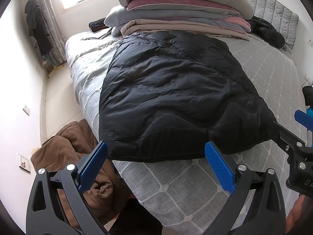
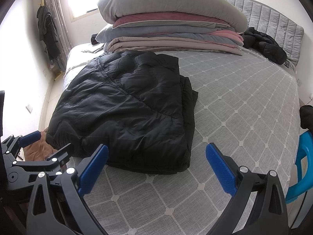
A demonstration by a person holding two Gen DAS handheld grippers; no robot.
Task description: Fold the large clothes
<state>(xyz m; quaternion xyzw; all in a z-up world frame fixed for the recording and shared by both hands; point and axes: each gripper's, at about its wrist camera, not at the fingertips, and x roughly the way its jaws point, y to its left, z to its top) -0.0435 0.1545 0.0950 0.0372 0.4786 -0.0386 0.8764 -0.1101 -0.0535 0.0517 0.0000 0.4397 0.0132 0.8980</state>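
jacket (image 2: 125, 105): black puffy cloth, a bit shiny, wrinkled
bed cover (image 2: 234, 101): grey woven cloth, matt
left gripper (image 1: 156, 166): black plastic, blue bumpy pads, shiny metal screws
blanket pile (image 1: 182, 17): soft matt cloth
brown blanket (image 1: 66, 148): fuzzy cloth

Only readable bit is a pale "DA", cut off by the frame edge, on the right gripper (image 1: 301, 135) body.

The left gripper (image 1: 156, 161) is held with its blue pads (image 1: 220, 167) spread wide apart, nothing between them. The right gripper (image 2: 157, 163) is spread just as wide (also gripping nothing), level with its partner and close beside it, to its right.
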